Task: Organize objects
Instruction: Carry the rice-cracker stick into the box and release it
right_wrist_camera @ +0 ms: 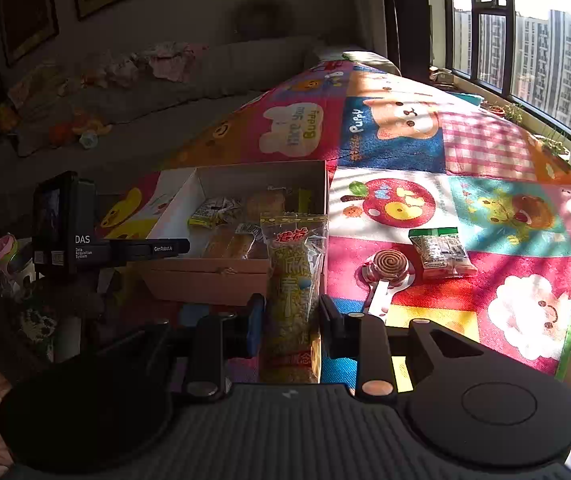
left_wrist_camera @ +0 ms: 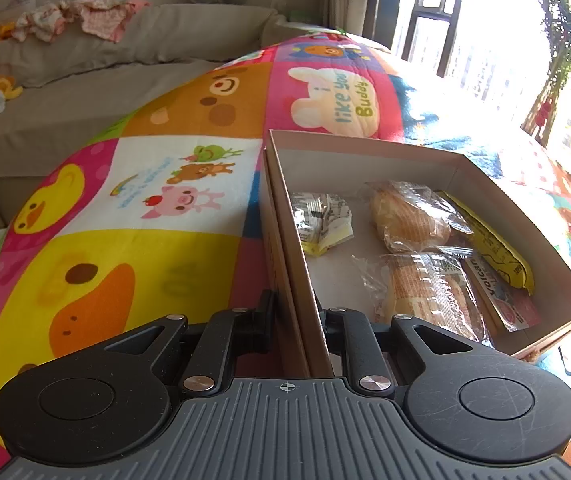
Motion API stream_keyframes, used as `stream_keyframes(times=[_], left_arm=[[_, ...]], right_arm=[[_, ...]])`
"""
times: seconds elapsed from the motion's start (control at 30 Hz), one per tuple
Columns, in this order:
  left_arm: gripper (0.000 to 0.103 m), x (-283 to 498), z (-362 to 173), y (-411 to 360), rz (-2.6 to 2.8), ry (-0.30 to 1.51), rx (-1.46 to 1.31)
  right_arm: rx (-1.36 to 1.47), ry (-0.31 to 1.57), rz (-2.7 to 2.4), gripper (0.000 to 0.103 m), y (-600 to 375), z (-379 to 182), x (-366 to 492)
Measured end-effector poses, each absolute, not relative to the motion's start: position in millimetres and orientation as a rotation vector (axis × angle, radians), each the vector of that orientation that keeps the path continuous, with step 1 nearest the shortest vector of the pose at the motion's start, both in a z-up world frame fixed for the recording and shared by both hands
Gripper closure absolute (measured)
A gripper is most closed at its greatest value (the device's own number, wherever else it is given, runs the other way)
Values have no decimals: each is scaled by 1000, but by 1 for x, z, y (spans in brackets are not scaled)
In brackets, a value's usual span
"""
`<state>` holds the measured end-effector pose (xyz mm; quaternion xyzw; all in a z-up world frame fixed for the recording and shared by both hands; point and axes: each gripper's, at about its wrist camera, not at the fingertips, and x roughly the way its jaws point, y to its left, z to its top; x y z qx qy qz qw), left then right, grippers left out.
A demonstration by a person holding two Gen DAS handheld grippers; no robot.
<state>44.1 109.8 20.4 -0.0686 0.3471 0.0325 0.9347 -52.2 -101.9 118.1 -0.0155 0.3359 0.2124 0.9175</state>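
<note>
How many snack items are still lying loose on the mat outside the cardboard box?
2: a spiral-patterned lollipop and, to its right, a small green-topped clear packet, both right of the box. Others may lie out of view.

The snack packet point(right_wrist_camera: 291, 300) between the right fingers point(right_wrist_camera: 330, 320) hides its lower end behind the gripper body. Between the left fingers point(left_wrist_camera: 266, 312), the cardboard box point(left_wrist_camera: 305, 280) wall's near end is likewise covered. Print on the wrappers beyond stays too small to read.
</note>
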Motion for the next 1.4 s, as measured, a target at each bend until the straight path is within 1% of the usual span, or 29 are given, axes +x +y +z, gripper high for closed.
stream_keyframes(times=[0.2,0.4,0.63,0.8,0.93,1.0,1.07,1.23,1.4], left_arm=[[86,44,21,110,64,711,-142],[86,44,21,110,64,710,-144],[85,44,21,110,63,705,-149],[85,44,21,111,61,704,-153],[85,44,21,112,61,704,-153],[85,44,21,112,61,704,-153],[85,44,21,112,61,704,-153],[86,44,21,112,65,703,-155],[86,44,21,113,64,703,-155]], right_arm=[[-15,684,441,75,-73,118,13],[19,738,433,75,-49,96,58],[20,797,420,74,-36,72,77],[12,791,418,71,-38,72,72],[5,759,398,67,-50,81,65],[5,729,368,61,-63,87,63],[10,706,326,59,-77,90,62],[50,708,170,59,-126,82,79],[102,796,92,59,-154,48,103]])
